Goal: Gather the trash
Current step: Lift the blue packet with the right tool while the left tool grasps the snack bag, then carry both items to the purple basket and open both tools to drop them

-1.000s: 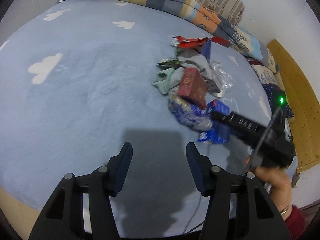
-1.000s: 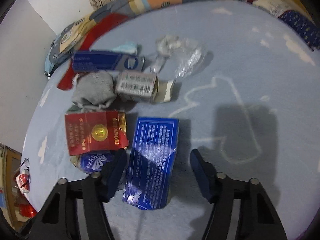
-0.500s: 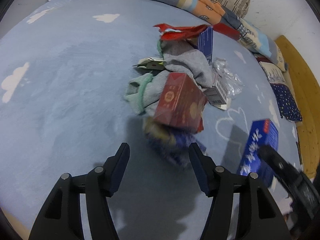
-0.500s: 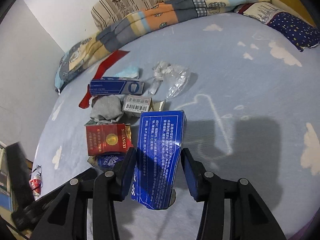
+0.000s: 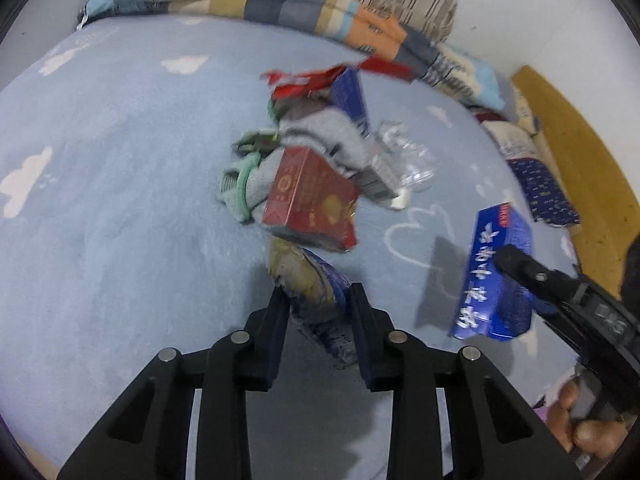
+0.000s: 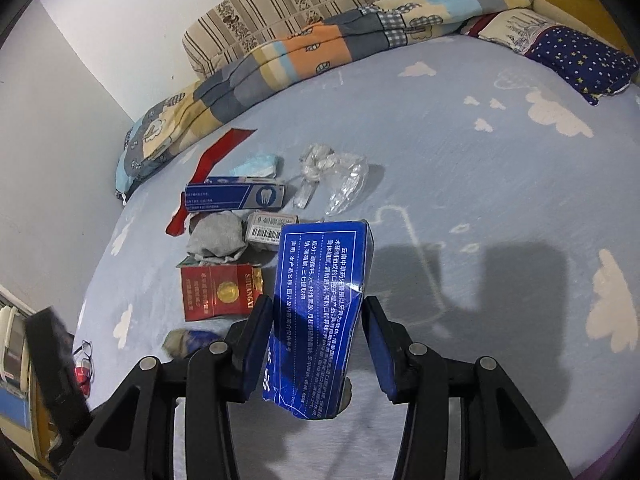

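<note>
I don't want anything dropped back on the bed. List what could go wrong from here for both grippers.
1. The left gripper is closing on a crumpled blue wrapper; soft and uneven, it may slip out once lifted.
2. The right gripper holds the blue box by its lower part, dented at the pads; most of it sticks out past them, so it could tilt or slide.

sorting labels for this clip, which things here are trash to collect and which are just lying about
Job:
blue box, in right gripper
crumpled blue wrapper, left gripper closing on it
red box
toothpaste box
clear plastic wrap

Lying about:
grey sock
quilt
starry pillow
</note>
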{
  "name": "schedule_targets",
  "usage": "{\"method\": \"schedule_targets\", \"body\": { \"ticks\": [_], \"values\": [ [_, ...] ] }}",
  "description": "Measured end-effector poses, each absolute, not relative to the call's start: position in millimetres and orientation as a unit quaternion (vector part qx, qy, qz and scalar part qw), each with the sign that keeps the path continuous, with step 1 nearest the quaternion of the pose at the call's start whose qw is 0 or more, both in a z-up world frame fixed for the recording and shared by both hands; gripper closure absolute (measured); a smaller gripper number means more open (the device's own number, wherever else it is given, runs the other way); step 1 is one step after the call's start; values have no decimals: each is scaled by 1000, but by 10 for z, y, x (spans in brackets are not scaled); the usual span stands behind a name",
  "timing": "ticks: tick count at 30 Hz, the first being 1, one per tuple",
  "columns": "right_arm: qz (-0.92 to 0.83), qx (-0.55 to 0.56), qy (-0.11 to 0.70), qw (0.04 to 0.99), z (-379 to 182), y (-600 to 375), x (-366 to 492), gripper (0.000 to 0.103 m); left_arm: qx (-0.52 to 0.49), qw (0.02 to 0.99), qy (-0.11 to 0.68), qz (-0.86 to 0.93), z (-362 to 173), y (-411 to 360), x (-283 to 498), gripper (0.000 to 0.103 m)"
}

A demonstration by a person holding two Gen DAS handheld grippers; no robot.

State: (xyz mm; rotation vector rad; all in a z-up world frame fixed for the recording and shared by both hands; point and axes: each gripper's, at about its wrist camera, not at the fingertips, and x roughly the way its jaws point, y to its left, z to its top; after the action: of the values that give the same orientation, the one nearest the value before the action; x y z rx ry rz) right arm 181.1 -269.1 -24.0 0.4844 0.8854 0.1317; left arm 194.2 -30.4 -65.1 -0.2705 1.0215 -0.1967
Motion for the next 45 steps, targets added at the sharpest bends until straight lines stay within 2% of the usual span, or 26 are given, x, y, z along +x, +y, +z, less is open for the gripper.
{"method": "schedule_targets", "body": {
  "ticks": [9,13,19,21,23,24,31,33,34,38,45],
  "values": [
    [73,249,387,885,-9,-2869,1527,54,-93,881,439,-147,-327,-566,1735,82],
    [73,259,357,895,118,-3057,1187,54,-73,887,420,-180,-217,-784,1650,89],
    [51,257,344,902,122,-3306,789,54,-68,880,445,-150,-380,-734,1748,89],
    [48,262,346,900,63,-3339,730,54,-73,875,457,-142,-445,-658,1784,77],
    [51,271,349,895,-1,-3359,718,54,-73,873,466,-124,-519,-618,1828,37],
    [54,275,352,893,-22,-3354,739,54,-73,873,467,-122,-548,-618,1839,35],
    [72,278,345,894,-34,-3355,720,54,9,856,502,-128,-893,-1107,2095,35],
    [72,294,339,891,-31,-3436,697,54,20,850,512,-123,-1000,-1213,2145,41],
    [71,298,338,890,-34,-3462,675,54,31,845,518,-127,-1056,-1283,2164,51],
    [68,309,323,892,37,-3618,552,54,79,848,509,-120,-1118,-1426,2099,58],
    [44,321,302,896,142,-4039,144,54,56,857,488,-156,-863,-1422,1831,62]
  ]
}}
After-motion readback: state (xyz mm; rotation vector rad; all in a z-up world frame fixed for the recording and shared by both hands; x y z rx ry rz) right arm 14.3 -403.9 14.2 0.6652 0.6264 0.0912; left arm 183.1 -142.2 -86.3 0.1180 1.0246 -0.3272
